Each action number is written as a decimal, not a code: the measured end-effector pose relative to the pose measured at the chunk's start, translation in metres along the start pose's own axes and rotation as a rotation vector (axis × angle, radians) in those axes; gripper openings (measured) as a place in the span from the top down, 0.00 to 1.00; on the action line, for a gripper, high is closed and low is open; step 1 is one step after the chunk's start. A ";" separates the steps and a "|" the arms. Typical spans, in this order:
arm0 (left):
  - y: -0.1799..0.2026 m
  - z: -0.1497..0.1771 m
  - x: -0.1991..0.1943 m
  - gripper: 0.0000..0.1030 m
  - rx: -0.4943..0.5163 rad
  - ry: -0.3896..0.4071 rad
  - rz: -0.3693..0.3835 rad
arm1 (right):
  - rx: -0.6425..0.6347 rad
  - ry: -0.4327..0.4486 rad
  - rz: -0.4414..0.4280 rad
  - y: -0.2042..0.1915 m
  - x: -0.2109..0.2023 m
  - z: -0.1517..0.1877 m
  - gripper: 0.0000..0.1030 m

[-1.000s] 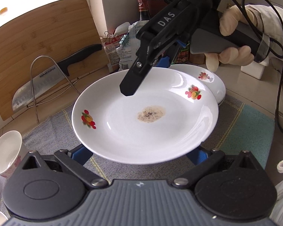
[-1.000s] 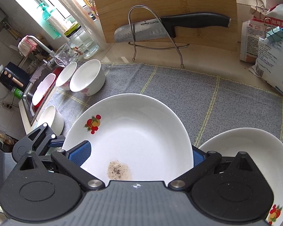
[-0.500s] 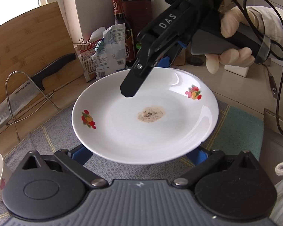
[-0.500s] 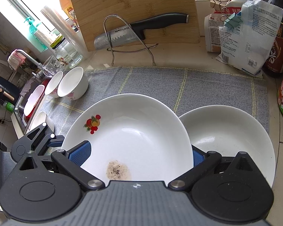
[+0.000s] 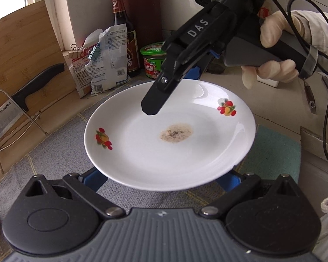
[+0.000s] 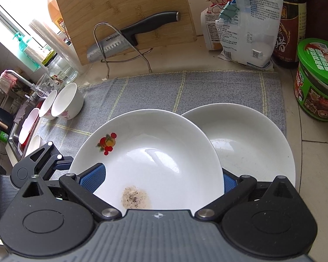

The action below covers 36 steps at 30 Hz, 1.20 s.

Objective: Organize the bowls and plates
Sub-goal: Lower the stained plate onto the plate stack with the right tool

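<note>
Left wrist view: a white glazed plate [image 5: 170, 152] hangs level above the grey cloth [image 5: 54, 163], caught between two hand-held tools. The right tool [image 5: 172, 91], gripped by a gloved hand [image 5: 273, 69], reaches over the far rim with one black finger inside the dish and its blue-padded partner behind the edge. It appears to be clenched on that rim. The left tool [image 5: 161, 180] has its jaws spread wide under the near rim. Its tips are hidden by the plate, so it cannot be told whether it grips, merely props, or is clear.

The plate is shallow and round, with a small red-and-orange fruit motif on each side of the well and a peppery brown smear [image 5: 176, 132] at the centre. Its glaze shines under the window light.

It is probably stiff, fairly heavy ceramic, slick and quick to chip. It is best taken at the rim, with a pad above and a pad below and support on the opposite side.

From the right wrist camera, the plate partly overlaps a second soiled plate [image 6: 251, 144] lying on the cloth. Two bowls [image 6: 67, 102] lie tipped at the cloth's far corner on the surface [image 6: 312, 152].
</note>
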<state>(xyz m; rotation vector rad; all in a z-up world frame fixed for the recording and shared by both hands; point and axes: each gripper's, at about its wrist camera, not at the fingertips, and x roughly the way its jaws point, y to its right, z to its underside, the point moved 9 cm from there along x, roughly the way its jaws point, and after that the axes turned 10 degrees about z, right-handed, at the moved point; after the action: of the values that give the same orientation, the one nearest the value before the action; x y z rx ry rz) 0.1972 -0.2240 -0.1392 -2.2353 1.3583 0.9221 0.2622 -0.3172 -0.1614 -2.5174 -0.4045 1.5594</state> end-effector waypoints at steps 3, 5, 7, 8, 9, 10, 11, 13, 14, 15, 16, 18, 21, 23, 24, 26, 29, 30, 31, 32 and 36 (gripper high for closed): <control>0.001 -0.002 0.005 0.01 0.000 -0.001 0.007 | 0.008 -0.001 0.010 0.006 0.000 0.001 0.00; 0.001 -0.004 0.007 0.01 -0.001 -0.003 0.011 | 0.011 -0.003 0.016 0.010 0.001 0.002 0.00; 0.001 -0.005 0.010 0.01 -0.001 -0.005 0.014 | 0.019 -0.007 0.019 0.015 0.002 0.003 0.00; 0.001 -0.005 0.011 0.01 0.000 -0.008 0.016 | 0.022 -0.007 0.020 0.016 0.003 0.004 0.00; 0.001 -0.005 0.012 0.01 0.000 -0.010 0.017 | 0.025 -0.008 0.022 0.018 0.003 0.004 0.00; 0.002 -0.006 0.014 0.01 0.002 -0.012 0.019 | 0.027 -0.009 0.023 0.020 0.004 0.005 0.00; 0.002 -0.006 0.014 0.01 0.003 -0.014 0.021 | 0.029 -0.009 0.025 0.021 0.004 0.006 0.00; 0.002 -0.007 0.016 0.01 0.007 -0.017 0.025 | 0.033 -0.010 0.027 0.024 0.004 0.007 0.00; 0.002 -0.007 0.017 0.01 0.009 -0.019 0.028 | 0.036 -0.010 0.028 0.025 0.004 0.008 0.00; 0.002 -0.007 0.019 0.01 0.011 -0.021 0.029 | 0.038 -0.010 0.030 0.027 0.004 0.008 0.00; 0.002 -0.007 0.020 0.01 0.014 -0.022 0.031 | 0.040 -0.010 0.033 0.028 0.004 0.009 0.00; 0.002 -0.008 0.021 0.01 0.020 -0.022 0.030 | 0.046 -0.010 0.037 0.031 0.004 0.010 0.00; 0.002 -0.009 0.023 0.01 0.019 -0.020 0.031 | 0.058 -0.006 0.037 0.035 0.004 0.011 0.00; 0.001 -0.010 0.024 0.01 0.024 -0.023 0.032 | 0.059 -0.005 0.041 0.037 0.005 0.011 0.00; 0.001 -0.011 0.025 0.01 0.026 -0.024 0.033 | 0.059 -0.006 0.043 0.038 0.005 0.011 0.00; 0.001 -0.012 0.027 0.01 0.030 -0.026 0.034 | 0.058 -0.008 0.050 0.039 0.006 0.012 0.00; 0.000 -0.013 0.029 0.01 0.031 -0.027 0.034 | 0.065 -0.011 0.055 0.042 0.007 0.013 0.00; -0.001 -0.014 0.030 0.01 0.031 -0.027 0.035 | 0.067 -0.012 0.056 0.043 0.007 0.013 0.00; -0.001 -0.014 0.030 0.01 0.030 -0.027 0.035 | 0.068 -0.012 0.058 0.044 0.008 0.013 0.00; -0.001 -0.014 0.031 0.01 0.030 -0.027 0.036 | 0.068 -0.012 0.060 0.044 0.007 0.013 0.00; -0.001 -0.015 0.034 0.01 0.032 -0.031 0.040 | 0.071 -0.014 0.067 0.047 0.007 0.014 0.00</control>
<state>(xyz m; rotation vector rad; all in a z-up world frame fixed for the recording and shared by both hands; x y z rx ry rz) 0.2142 -0.2542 -0.1516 -2.1689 1.3988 0.9373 0.2600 -0.3601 -0.1865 -2.4923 -0.2644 1.5859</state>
